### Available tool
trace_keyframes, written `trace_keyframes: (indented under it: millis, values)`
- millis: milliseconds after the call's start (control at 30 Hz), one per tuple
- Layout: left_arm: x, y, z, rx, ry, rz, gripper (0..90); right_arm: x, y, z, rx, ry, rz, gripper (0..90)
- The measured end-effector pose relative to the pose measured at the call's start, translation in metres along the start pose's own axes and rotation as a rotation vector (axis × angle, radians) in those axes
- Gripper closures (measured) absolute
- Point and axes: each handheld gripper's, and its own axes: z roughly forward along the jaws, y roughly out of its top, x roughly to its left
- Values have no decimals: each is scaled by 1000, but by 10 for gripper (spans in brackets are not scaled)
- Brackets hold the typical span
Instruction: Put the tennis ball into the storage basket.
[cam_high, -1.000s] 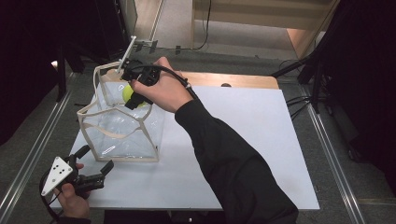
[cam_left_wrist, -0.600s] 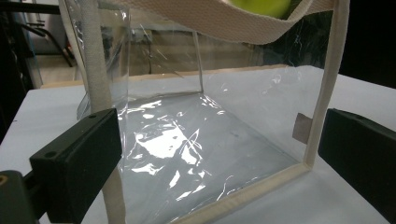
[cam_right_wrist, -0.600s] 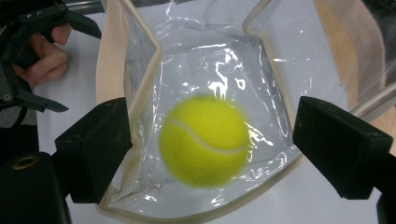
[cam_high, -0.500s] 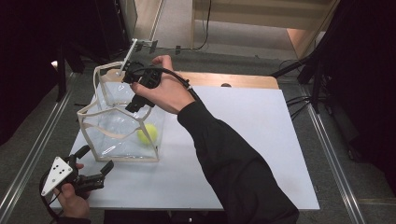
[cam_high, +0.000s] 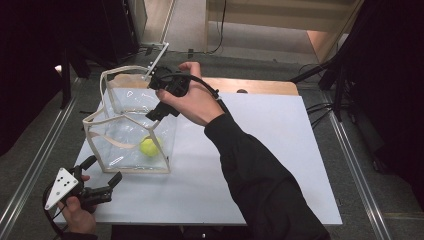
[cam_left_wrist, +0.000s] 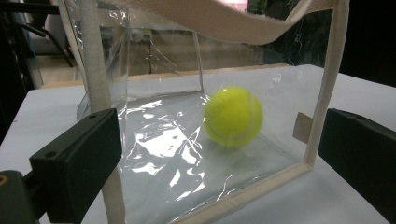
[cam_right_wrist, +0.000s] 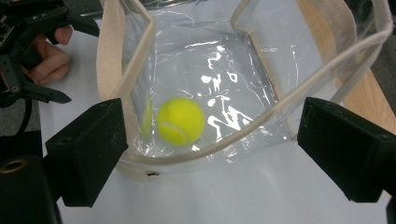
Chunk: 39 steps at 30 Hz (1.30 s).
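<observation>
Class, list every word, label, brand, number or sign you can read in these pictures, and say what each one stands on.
None can be read.
The tennis ball shows its white seam but no legible brand.
The clear bag with cream trim carries no print; a small tan tab on its side seam is blank.
The grey plate on the left gripper bears dark dots, not letters.
The right gripper and white table show no markings.

Your yellow tennis ball (cam_high: 149, 146) is sitting on the floor of the clear, cream-trimmed bag (cam_high: 111, 150), which is standing upright and open on the white surface (cam_high: 280, 165).
</observation>
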Motion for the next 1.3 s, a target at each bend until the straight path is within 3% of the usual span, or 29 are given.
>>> trace_keyframes:
  millis: [400, 1033, 1300]
  values:
    - [-1, 0, 1, -3, 2, -1, 0, -6, -33, -14, -26, -26, 38, 67]
    - [-1, 0, 0, -1, 2, 4, 0, -8, -78, -11, -32, -52, 79, 67]
    - [-1, 0, 0, 5, 3, 10, 0, -11, -102, -13, -71, -67, 106, 67]
